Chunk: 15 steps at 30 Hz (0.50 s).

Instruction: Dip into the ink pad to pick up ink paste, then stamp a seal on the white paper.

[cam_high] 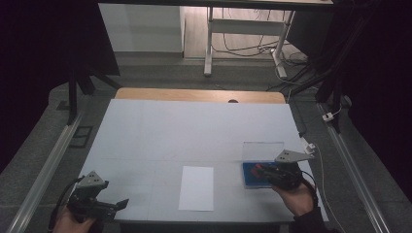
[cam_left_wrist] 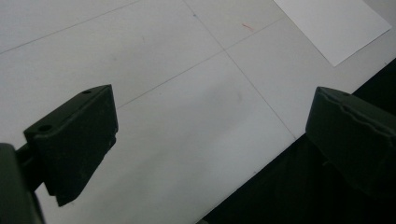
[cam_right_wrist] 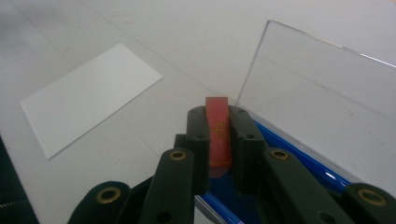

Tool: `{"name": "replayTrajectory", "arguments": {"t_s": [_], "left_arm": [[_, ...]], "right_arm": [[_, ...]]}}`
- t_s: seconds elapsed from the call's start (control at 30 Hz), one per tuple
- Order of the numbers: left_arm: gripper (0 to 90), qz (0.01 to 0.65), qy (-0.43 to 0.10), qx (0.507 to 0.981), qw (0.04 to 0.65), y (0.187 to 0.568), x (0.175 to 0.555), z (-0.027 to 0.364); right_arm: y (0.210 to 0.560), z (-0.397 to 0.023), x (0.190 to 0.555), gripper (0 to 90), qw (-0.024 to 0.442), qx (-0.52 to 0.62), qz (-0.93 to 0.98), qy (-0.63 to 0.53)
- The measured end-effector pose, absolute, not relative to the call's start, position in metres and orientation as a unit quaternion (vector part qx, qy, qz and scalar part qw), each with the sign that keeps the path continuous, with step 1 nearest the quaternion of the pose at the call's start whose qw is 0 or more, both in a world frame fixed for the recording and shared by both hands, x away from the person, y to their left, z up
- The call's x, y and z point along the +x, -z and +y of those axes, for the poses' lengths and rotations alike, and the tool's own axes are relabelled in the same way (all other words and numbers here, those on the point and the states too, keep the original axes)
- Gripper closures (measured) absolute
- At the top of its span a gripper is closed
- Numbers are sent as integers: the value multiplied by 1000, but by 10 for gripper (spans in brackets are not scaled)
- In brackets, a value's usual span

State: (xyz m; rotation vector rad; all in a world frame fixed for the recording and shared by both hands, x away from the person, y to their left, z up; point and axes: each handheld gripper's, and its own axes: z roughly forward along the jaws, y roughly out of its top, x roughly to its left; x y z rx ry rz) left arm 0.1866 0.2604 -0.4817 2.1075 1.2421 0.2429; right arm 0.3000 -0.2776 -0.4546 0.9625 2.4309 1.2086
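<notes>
My right tongs were clamped tight on a small red-orange slip, a thin flat piece standing on edge between the two black jaws, its top end poking just above the jaw tips and its lower end reaching down toward the blue case below. The jaws pressed it from both sides with no gap that I could see. That case lay on the white counter at my right, its clear lid standing open and upright on the far side of the tongs, and the held slip sat right at the lid's near corner, over the case's edge. From the high view, my right tongs hovered over the blue case, with dark and reddish contents too small to make out inside it. A white sheet of paper lay flat on the counter between my two hands, well apart from the case. My left tongs stood wide open with nothing between the jaws, resting low at the near left corner of the counter, the sheet's corner visible beyond them.
</notes>
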Motion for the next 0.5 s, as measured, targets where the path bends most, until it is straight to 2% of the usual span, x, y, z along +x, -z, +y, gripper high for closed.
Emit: {"name": "replayTrajectory", "arguments": {"t_s": [0.5], "left_arm": [[29,475,-93,808,336,482,187,260]], "right_arm": [[452,-258,299,793,98,315,840,-431]]}}
